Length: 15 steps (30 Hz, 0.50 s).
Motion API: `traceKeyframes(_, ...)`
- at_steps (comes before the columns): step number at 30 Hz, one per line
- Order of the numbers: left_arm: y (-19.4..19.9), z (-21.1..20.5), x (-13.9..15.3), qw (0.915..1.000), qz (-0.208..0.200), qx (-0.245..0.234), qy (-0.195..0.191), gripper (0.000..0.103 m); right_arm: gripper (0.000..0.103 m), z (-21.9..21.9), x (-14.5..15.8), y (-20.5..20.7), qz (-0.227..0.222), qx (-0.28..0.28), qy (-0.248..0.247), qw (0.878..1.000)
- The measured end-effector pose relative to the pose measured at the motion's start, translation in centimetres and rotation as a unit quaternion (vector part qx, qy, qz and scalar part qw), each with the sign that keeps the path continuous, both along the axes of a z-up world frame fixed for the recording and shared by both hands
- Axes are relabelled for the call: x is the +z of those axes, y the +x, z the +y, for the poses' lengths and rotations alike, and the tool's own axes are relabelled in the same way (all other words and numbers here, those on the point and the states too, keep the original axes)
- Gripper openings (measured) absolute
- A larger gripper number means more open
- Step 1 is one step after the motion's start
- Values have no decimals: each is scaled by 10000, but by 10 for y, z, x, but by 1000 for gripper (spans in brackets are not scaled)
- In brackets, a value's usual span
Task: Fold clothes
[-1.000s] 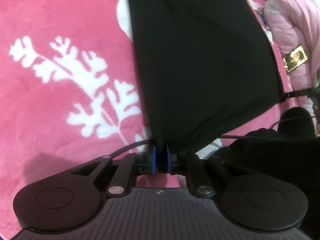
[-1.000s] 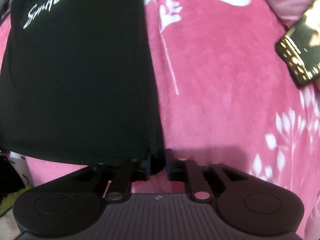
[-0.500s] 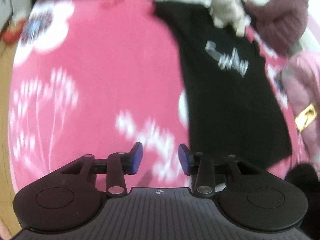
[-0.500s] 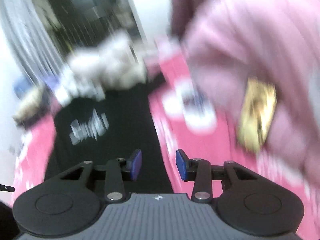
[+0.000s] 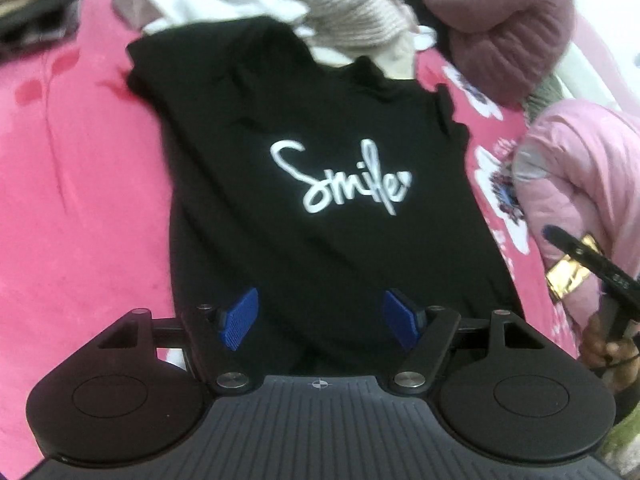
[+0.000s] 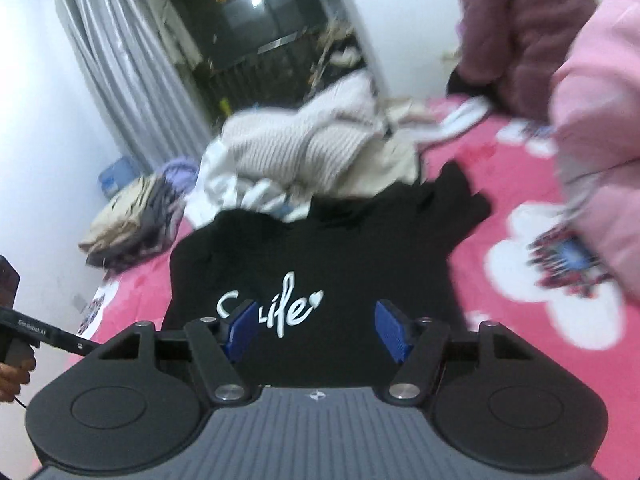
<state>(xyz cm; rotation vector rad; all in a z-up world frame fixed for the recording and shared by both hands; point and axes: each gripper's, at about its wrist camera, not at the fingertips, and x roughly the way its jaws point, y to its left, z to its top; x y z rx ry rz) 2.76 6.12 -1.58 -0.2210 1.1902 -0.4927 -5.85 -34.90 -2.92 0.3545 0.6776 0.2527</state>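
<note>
A black T-shirt (image 5: 304,128) with white "Smile" lettering lies flat, front up, on a pink floral blanket (image 5: 80,184). It also shows in the right wrist view (image 6: 320,248). My left gripper (image 5: 322,322) is open and empty, held above the shirt's lower part. My right gripper (image 6: 316,330) is open and empty, also above the shirt's lower part. In the left wrist view the right gripper's body (image 5: 592,264) shows at the right edge. In the right wrist view the left gripper's body (image 6: 36,332) shows at the left edge.
A heap of unfolded clothes (image 6: 296,152) lies beyond the shirt's collar. A maroon puffer jacket (image 5: 504,28) and a pink puffer jacket (image 5: 580,168) lie to the right. Folded clothes (image 6: 132,212) are stacked at the far left. Grey curtains (image 6: 120,60) hang behind.
Both grippers let go of the shirt's hem corners and opened wide. They lifted and tilted up, so the whole shirt front is now in view.
</note>
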Motion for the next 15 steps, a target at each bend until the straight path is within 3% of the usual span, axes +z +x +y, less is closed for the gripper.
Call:
traceKeyframes(4, 21, 15, -19, 9976, 86, 676, 115, 72, 61, 16, -27, 60, 506, 195, 213, 9983)
traceKeyframes(7, 45, 35, -33, 9878, 33, 1547, 148, 73, 57, 29, -40, 100, 750, 234, 327, 9964)
traceKeyframes(10, 69, 54, -46, 9746, -156, 2232, 126, 73, 56, 48, -40, 130, 742, 440, 461, 9952)
traceKeyframes(15, 103, 80, -66, 9567, -550, 2858, 75, 73, 56, 107, -27, 176, 465, 1072, 285, 9927)
